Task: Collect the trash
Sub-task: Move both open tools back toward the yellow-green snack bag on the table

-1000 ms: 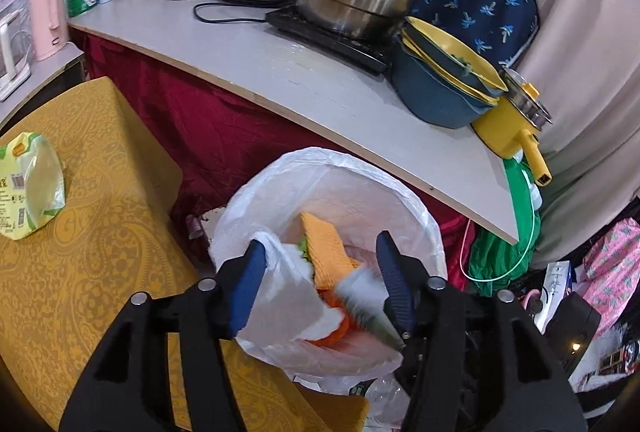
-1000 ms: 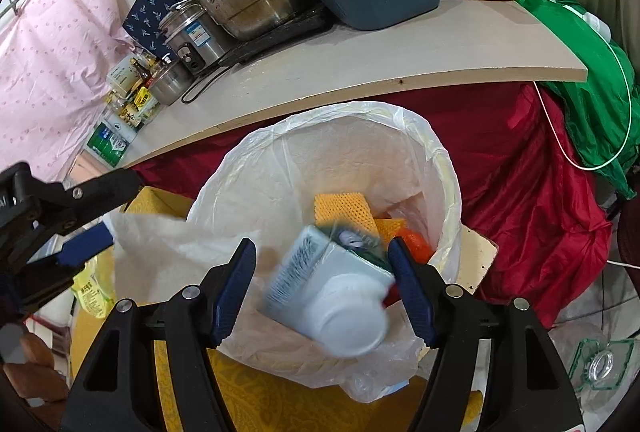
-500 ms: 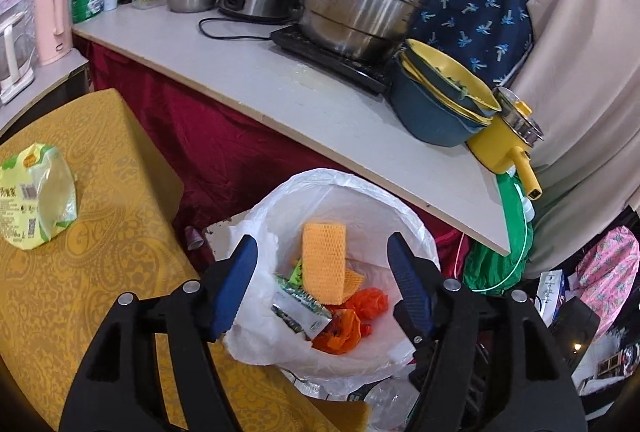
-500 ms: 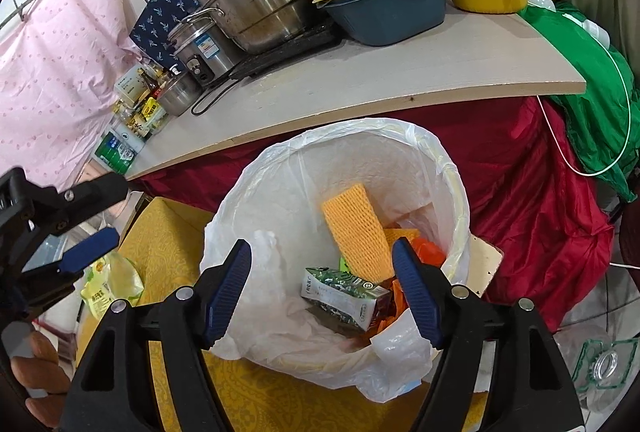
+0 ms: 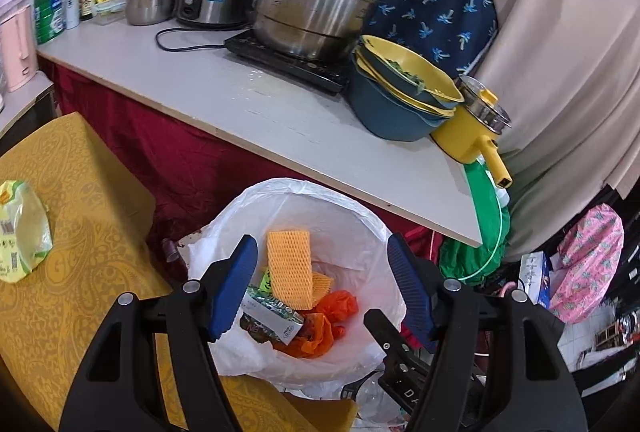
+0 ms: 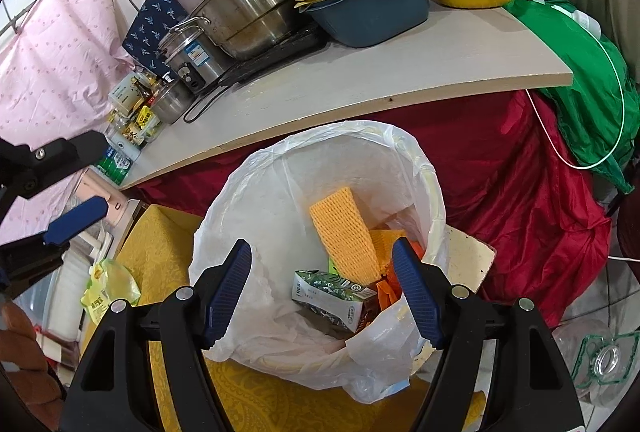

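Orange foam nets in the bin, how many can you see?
2. One foam net stands tall against the liner of the bin; a second foam net sits just behind it, partly covered. More could be buried.

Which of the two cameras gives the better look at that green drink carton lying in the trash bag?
The right wrist view: the green drink carton lies nearly unobstructed between the right gripper's open fingers. In the left wrist view the carton is partly hidden behind the left gripper's blue pad.
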A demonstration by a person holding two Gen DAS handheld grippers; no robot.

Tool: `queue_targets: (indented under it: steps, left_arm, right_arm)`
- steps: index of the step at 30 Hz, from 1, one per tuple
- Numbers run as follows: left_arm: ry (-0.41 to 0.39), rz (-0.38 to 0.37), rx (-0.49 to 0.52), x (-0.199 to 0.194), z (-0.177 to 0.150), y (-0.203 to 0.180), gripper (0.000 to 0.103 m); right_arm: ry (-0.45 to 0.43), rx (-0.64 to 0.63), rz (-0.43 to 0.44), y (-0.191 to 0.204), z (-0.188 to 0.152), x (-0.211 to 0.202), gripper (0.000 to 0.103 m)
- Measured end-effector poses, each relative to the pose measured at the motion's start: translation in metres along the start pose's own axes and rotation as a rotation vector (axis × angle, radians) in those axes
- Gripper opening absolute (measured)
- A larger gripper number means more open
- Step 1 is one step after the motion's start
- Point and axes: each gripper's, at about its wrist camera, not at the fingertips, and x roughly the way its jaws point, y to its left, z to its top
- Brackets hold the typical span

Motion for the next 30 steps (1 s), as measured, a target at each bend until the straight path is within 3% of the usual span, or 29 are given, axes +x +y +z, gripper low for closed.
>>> queue_targets:
  steps: [6, 14, 21, 27, 30]
  left_arm:
    - [0.012, 0.008, 0.042, 0.001, 0.008, -0.003, 0.065]
    - [-0.012, 0.065, -0.027, -0.013, -0.001, 0.023, 0.070]
    - [-0.047, 0.205, -0.107, -0.036, -0.023, 0.066, 0.076]
    - [-0.061, 0.328, -0.203, -0.060, -0.046, 0.118, 0.076]
    - [-0.061, 0.362, -0.236, -0.069, -0.056, 0.139, 0.076]
  right_arm:
    - [0.021, -0.005, 0.008, -0.004, -0.006, 0.004, 0.070]
    - [0.061, -0.039, 0.048, 0.008, -0.016, 0.011, 0.070]
    - [0.120, -0.128, 0.104, 0.044, -0.034, 0.024, 0.070]
    - [0.168, -0.215, 0.131, 0.081, -0.047, 0.045, 0.058]
    - [0.189, -0.247, 0.137, 0.097, -0.050, 0.058, 0.045]
